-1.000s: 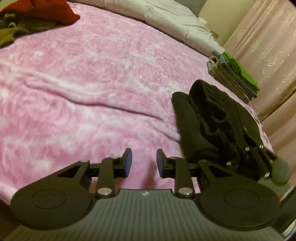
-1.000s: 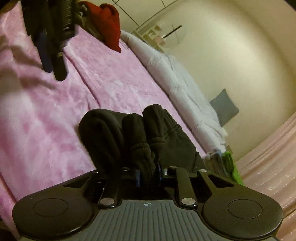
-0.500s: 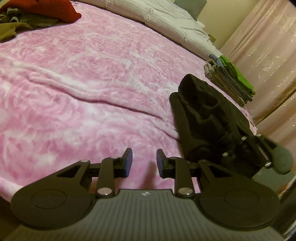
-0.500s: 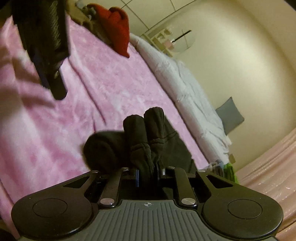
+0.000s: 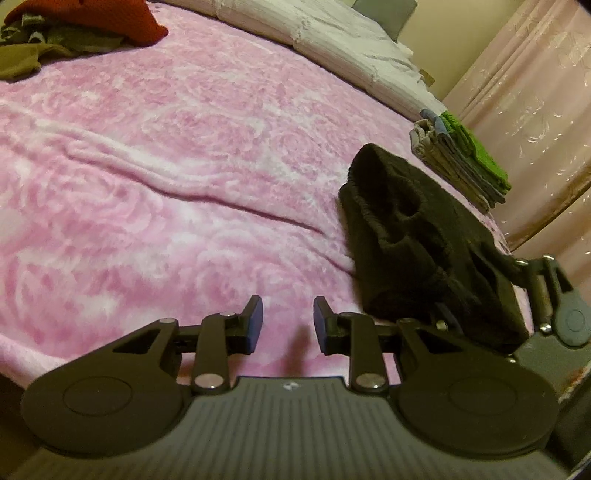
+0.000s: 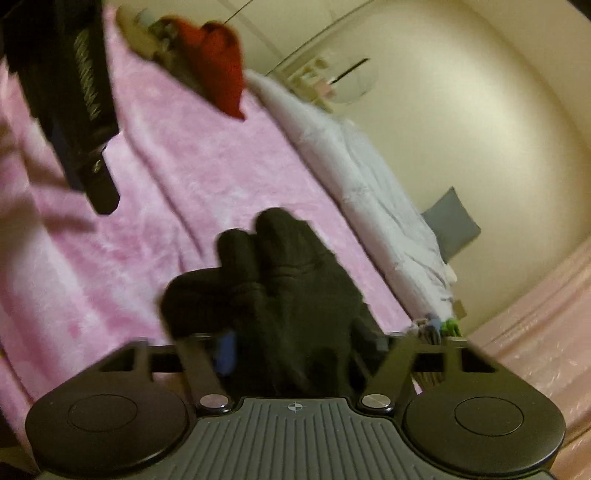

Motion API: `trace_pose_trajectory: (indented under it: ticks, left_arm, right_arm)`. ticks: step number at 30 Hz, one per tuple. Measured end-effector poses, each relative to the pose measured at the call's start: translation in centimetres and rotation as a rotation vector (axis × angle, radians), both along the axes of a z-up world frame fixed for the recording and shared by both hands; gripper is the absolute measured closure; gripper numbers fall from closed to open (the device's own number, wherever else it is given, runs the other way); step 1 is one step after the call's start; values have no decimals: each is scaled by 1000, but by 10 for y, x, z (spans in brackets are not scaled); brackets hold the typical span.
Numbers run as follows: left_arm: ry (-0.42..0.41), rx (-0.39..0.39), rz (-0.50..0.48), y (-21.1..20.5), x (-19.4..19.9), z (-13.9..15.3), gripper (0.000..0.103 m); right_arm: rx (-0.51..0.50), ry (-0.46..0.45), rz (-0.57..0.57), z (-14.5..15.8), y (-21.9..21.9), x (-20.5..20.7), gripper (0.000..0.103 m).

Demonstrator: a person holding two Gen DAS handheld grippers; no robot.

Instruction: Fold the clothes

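Observation:
A folded black garment (image 5: 417,236) lies on the pink blanket (image 5: 184,155) near the bed's right edge. In the right wrist view the same black garment (image 6: 280,280) bulges up between the fingers of my right gripper (image 6: 299,350), whose jaws now stand wide apart around the cloth. My right gripper also shows in the left wrist view (image 5: 546,291), at the garment's near right end. My left gripper (image 5: 287,320) is open and empty, low over the blanket left of the garment. It appears in the right wrist view (image 6: 85,122) at upper left.
A stack of folded clothes with a green one on top (image 5: 461,158) sits beyond the black garment at the bed's right edge. A heap of red and olive clothes (image 5: 74,29) lies at the far left. White bedding (image 5: 332,40) runs along the back. Pink curtains (image 5: 535,92) hang at right.
My right gripper has opened: its jaws were shut on the black garment and now stand wide apart around it. The garment has sunk onto the blanket. My left gripper stays open.

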State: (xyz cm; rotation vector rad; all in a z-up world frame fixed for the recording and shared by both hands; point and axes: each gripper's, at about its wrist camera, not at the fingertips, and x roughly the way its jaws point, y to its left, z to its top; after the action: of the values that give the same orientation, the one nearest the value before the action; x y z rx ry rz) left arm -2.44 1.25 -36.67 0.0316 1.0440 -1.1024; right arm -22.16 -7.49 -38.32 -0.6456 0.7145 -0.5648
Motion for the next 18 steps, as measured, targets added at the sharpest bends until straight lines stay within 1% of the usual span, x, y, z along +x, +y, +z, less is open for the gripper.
trace_pose_trajectory:
  ticks: [3,5,6,9,12,13,15,16,17,18]
  left_arm:
    - [11,-26,-14,-1,-6,7,79]
    - [23,-56,-26,-1,-10,13,79]
    - [32,-73,-33,0,-13,16,79]
    - [85,-146,-49,-2,-17,23,75]
    - [189,-226,-41,-10,-14,26,68]
    - [232,-244,-31,-14,-11,25,68]
    - [315,-273,-12,-22,-7,23,68]
    - [348,-282,-2,-25,-6,21,68]
    - [366,-285,5,-28,-6,20,68]
    - [366,-284,6,-30,-8,20,68]
  right_arm:
    - [86,-62,-5,16,6,-24,28]
    - [163,-148,-67,28,3,-42,28]
    - [260,-227,-121,36,-6,-56,28]
    - [621,-513,-294,51,-47,-108,28]
    - [988,-798,-462,63,-87,-159,29]
    - [1120,-888,-494,59,-98,-172,36]
    - [1359,-1049,-535,45,-116,-194,45]
    - [1440,-1100,-549,39,-121,-200,47]
    - [1490,-1128,-548,37,-124,-202,48]
    - [1512,-1138,-541,38,-125,-203,49]
